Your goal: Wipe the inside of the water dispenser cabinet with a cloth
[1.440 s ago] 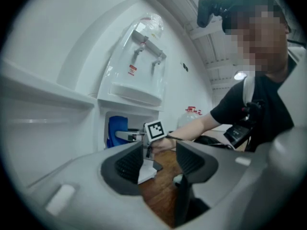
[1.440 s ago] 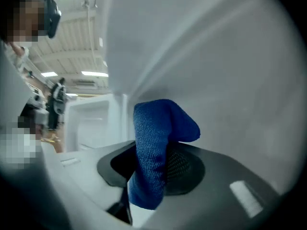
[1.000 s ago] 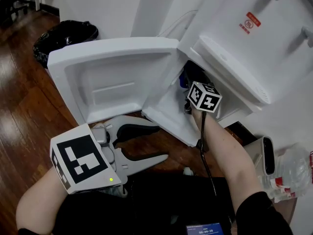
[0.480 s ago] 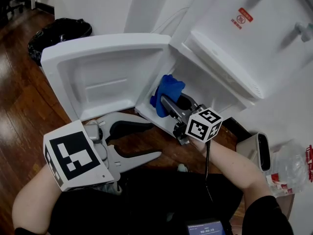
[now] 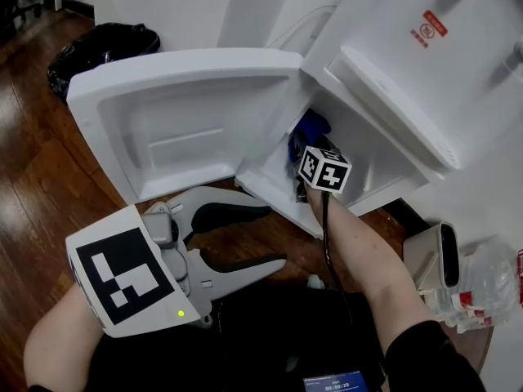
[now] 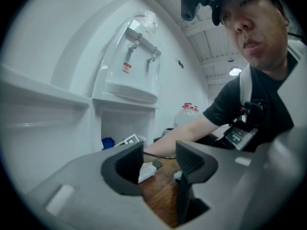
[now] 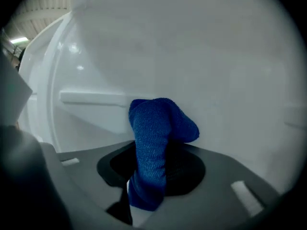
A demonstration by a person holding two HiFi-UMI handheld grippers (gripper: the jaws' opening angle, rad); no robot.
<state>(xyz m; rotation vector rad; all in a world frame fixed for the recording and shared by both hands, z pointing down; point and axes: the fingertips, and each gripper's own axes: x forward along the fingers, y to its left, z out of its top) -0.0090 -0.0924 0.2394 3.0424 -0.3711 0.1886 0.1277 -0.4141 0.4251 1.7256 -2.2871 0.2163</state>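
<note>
The white water dispenser [image 5: 425, 64] stands at the upper right with its lower cabinet door [image 5: 188, 121] swung open to the left. My right gripper [image 5: 301, 147] reaches into the cabinet opening [image 5: 359, 166] and is shut on a blue cloth [image 5: 311, 126]. In the right gripper view the cloth [image 7: 156, 143] sticks up between the jaws, close to the white inner wall [image 7: 206, 80]. My left gripper [image 5: 274, 237] hangs low over the floor in front of the door, open and holding nothing. From the left gripper view the cabinet [image 6: 127, 128] and cloth [image 6: 107, 143] show beyond the left gripper [image 6: 159, 159].
A black rubbish bag [image 5: 98, 51] lies on the wooden floor [image 5: 33, 178] behind the door. A white device [image 5: 441, 260] and plastic-wrapped bottles [image 5: 490, 292] stand at the right beside the dispenser.
Half a second ago the right gripper held the cloth outside the cabinet's front edge; it has gone back inside. The left gripper has stayed put.
</note>
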